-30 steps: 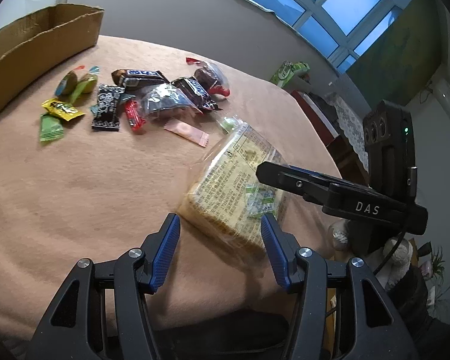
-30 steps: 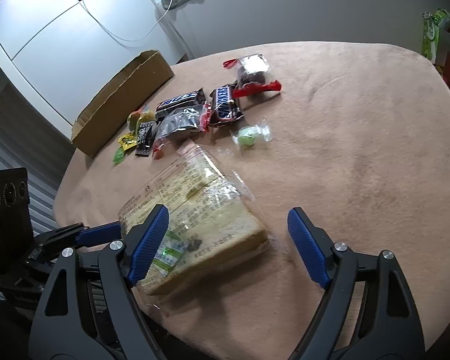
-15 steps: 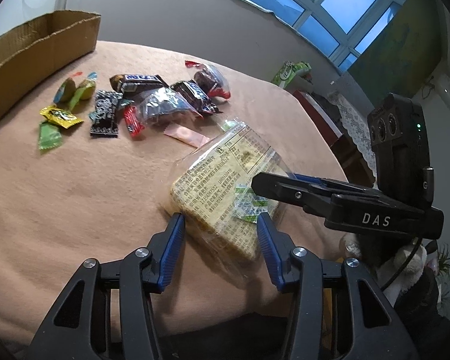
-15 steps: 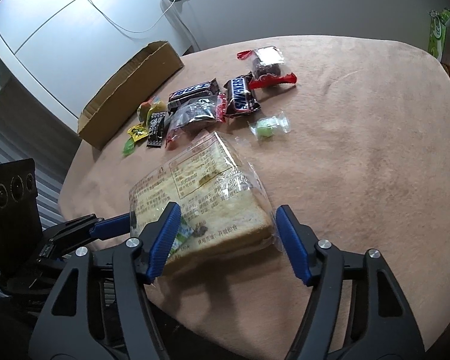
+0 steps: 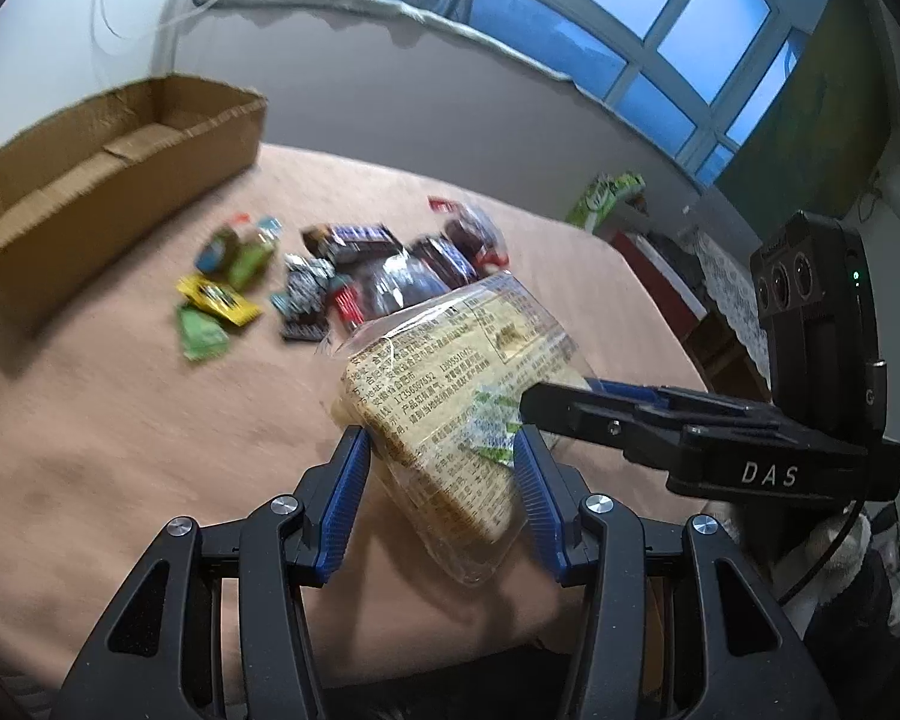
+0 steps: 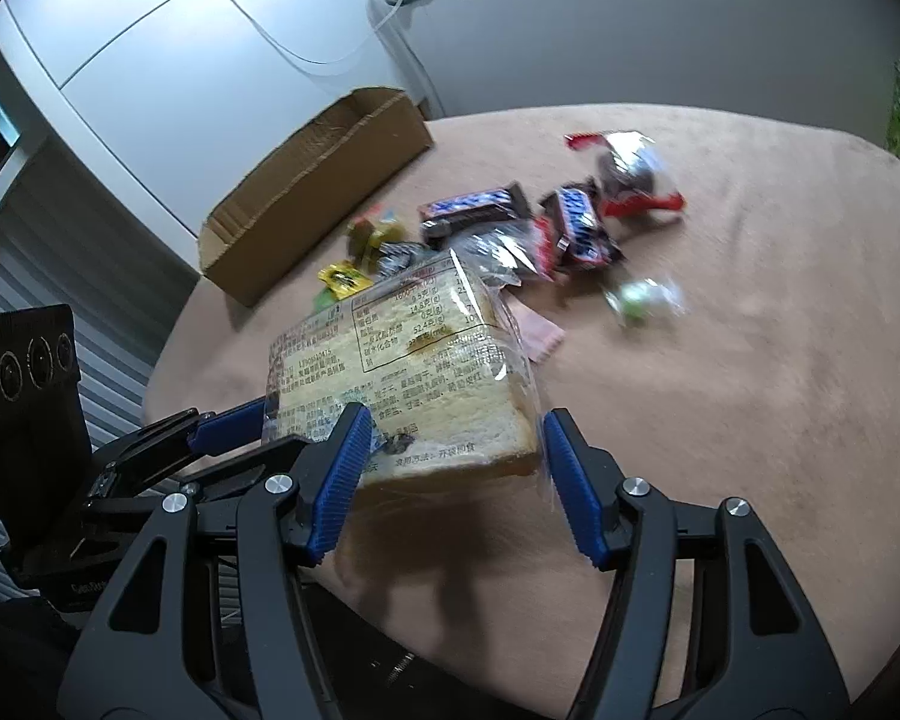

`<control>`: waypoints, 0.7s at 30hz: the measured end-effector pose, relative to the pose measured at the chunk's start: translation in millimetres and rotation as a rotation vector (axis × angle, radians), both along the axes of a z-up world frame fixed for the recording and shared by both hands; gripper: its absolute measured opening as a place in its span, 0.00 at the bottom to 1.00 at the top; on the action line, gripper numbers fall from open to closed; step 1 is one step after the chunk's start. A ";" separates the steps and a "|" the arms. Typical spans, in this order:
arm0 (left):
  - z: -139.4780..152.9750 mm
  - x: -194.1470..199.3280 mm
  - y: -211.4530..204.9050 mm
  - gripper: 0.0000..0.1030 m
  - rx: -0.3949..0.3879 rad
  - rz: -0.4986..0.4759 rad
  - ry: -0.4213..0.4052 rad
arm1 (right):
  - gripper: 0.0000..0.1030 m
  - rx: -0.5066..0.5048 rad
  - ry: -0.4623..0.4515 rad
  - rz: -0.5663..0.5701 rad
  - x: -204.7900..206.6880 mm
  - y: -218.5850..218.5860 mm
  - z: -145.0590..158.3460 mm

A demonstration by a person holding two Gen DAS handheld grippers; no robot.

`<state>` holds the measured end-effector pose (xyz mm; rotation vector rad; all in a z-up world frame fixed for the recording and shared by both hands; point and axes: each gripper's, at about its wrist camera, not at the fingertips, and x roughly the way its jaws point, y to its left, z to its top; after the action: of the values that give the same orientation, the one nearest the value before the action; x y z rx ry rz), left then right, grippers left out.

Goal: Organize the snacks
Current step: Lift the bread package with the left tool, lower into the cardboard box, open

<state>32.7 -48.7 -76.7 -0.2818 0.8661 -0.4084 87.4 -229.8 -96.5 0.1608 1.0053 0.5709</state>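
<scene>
A clear bag of sliced bread (image 5: 450, 384) with printed text hangs above the pink tablecloth, held from two sides. My left gripper (image 5: 441, 468) is shut on its near corner. My right gripper (image 6: 453, 450) is shut on another edge of the same bread bag (image 6: 402, 372). A pile of small snacks (image 5: 354, 276) lies beyond on the cloth: chocolate bars, candies, green and yellow sachets. An open cardboard box (image 5: 96, 180) stands at the far left. It also shows in the right wrist view (image 6: 318, 192).
The round table (image 6: 780, 390) is covered with a pink cloth and its edge runs close under both grippers. A green wrapped candy (image 6: 642, 300) and a pink sachet (image 6: 540, 336) lie apart from the pile. A green packet (image 5: 612, 192) sits off the table behind.
Both grippers closed on the bread bag and lifted it off the cloth. The views tilted up, and the box now shows its open inside.
</scene>
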 end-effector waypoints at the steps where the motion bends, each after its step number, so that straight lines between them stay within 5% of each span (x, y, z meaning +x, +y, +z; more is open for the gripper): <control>1: 2.1 0.1 3.2 0.47 0.002 0.007 -0.010 | 0.61 0.002 -0.004 0.005 0.5 4.8 2.6; 21: 40.3 20.3 89.4 0.47 0.027 0.158 -0.138 | 0.61 0.012 -0.097 0.135 41.9 102.0 45.2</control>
<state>53.0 40.7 -36.4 -0.2916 0.7080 -0.2654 129.3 -127.7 -51.3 0.0751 0.9234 0.7017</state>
